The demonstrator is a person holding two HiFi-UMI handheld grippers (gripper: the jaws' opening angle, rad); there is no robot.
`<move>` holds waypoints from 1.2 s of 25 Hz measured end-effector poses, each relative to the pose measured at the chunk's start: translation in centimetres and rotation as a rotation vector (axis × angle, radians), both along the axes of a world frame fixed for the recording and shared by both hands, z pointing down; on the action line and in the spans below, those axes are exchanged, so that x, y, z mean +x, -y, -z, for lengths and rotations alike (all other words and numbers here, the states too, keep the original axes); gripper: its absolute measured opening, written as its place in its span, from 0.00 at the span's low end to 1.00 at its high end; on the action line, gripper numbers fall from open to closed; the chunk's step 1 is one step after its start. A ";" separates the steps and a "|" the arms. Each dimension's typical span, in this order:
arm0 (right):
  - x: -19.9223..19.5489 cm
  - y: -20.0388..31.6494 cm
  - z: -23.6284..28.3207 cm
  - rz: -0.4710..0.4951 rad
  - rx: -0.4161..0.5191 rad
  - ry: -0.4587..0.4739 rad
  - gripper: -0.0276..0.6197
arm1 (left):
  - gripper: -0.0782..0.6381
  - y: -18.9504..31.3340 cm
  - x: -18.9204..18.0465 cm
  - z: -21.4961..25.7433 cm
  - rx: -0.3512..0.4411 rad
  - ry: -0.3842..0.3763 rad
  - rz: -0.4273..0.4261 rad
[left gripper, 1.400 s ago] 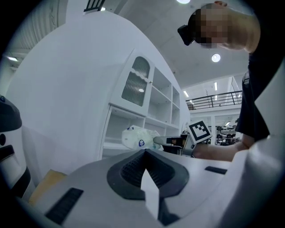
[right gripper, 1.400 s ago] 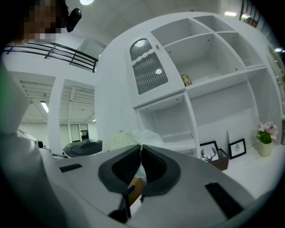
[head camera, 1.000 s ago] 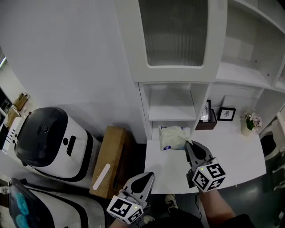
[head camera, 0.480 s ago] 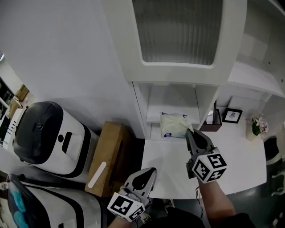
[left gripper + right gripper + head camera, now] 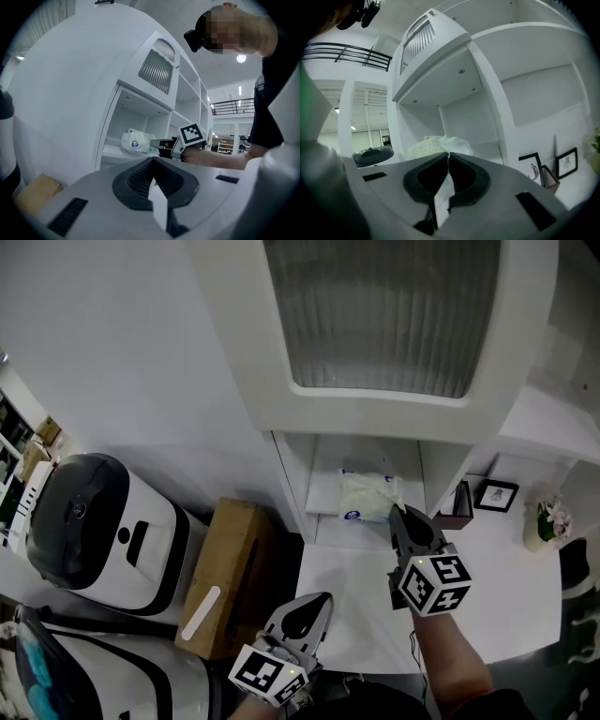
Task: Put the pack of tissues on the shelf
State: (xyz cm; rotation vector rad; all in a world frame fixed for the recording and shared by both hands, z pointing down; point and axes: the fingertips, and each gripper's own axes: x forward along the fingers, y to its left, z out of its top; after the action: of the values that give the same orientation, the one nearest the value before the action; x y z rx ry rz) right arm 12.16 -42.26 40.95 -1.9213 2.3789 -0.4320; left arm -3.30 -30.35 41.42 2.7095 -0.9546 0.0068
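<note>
Head view: tissue pack raised from counter level into the shelf opening

Over the last second the pack of tissues has gone from low at the counter's back edge up into the open cabinet bay. It now sits over the lower shelf. The carrying part of the task looks nearly done. What is probably left is setting the pack down and letting go.

The right gripper reaches forward and slightly up, arm extended from the bottom of the frame. Its jaws are pressed together on a thin fold of the pack's wrapper at the near right corner. In the right gripper view the crumpled pack bulges just past the closed tips.

From the left gripper view the pack appears level with the shelf board. Whether its weight already rests there cannot be told.

The left gripper hangs low and near the body, well short of the shelf. Its jaws are closed with nothing between them. It takes no part in the hold.

A cardboard box stands on the floor to the cabinet's left.
</note>
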 end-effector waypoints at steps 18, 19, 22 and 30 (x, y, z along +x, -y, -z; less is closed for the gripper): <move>-0.2 5.1 -1.5 -0.022 -0.029 -0.067 0.05 | 0.11 3.3 -0.5 -1.5 -0.046 0.017 0.053; -0.2 5.2 -1.6 -0.023 -0.030 -0.066 0.05 | 0.11 3.4 -0.6 -1.6 -0.047 0.019 0.054; -0.3 5.3 -1.6 -0.024 -0.033 -0.065 0.05 | 0.11 3.5 -0.7 -1.8 -0.051 0.022 0.056; -0.5 5.2 -1.8 -0.010 -0.049 -0.057 0.16 | 0.11 3.0 -1.1 -1.7 -0.053 0.030 0.052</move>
State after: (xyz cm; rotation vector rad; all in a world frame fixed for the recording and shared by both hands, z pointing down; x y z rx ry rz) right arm 11.63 -47.41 42.77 -1.9923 2.4142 -0.4451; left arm -4.41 -33.39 43.09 2.6422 -1.0189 0.0627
